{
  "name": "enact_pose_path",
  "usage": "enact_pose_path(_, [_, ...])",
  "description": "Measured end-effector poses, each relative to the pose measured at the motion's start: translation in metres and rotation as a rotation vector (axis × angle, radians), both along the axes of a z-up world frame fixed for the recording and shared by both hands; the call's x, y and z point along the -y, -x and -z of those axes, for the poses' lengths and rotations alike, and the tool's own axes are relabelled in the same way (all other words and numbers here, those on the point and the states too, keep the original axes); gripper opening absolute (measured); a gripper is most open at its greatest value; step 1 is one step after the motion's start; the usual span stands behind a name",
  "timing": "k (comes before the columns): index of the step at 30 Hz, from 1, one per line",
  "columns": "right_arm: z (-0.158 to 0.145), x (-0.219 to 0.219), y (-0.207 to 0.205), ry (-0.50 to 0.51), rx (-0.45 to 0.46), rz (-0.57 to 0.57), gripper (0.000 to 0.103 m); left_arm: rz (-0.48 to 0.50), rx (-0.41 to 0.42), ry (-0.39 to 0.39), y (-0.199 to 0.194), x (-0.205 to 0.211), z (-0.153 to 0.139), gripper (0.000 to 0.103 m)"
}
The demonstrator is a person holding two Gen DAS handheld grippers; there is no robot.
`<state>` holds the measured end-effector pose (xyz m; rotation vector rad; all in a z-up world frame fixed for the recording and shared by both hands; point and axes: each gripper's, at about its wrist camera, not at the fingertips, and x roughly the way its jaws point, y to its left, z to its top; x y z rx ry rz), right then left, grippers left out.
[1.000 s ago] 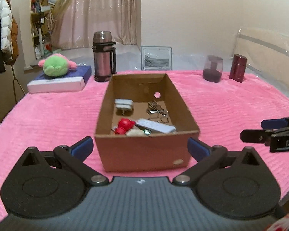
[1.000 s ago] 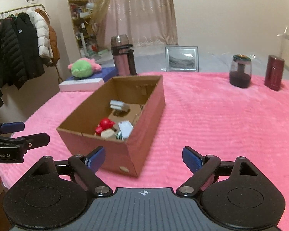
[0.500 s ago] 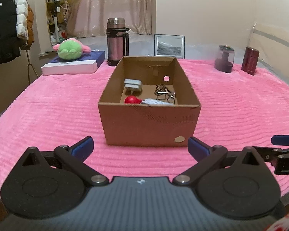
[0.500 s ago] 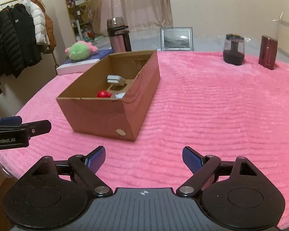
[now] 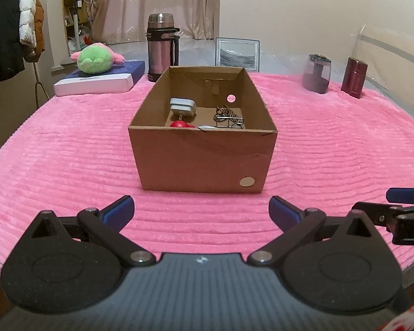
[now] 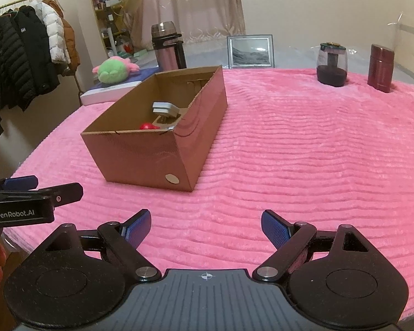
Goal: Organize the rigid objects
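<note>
While hovering low over the pink-covered desk (image 5: 69, 151), sitting apart from everything: left hand-held gripper (image 5: 201, 212) and right hand-held gripper (image 6: 205, 227), both spread wide and gripping nothing. Standing open-topped mid-desk, well ahead of both: cardboard box (image 5: 204, 157). Lying inside on its floor: grey plug adapter (image 5: 182, 106), red toy (image 5: 179, 124), metal wire piece (image 5: 228, 116), white item (image 5: 207, 128) barely showing over the near wall. Standing beyond along the far edge: thermos (image 5: 162, 47), dark jar (image 5: 316, 73), maroon canister (image 5: 354, 77).
</note>
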<state>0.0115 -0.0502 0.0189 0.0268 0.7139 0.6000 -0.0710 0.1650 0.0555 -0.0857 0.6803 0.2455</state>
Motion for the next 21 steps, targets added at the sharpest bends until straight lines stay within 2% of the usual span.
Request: enact_pose_path(21, [0.0081, 0.0032, -0.0008, 0.011, -0.025, 0.030, 0.084, 0.011, -0.023, 0.006, -0.0048, 0.0022, 0.0103, 0.102])
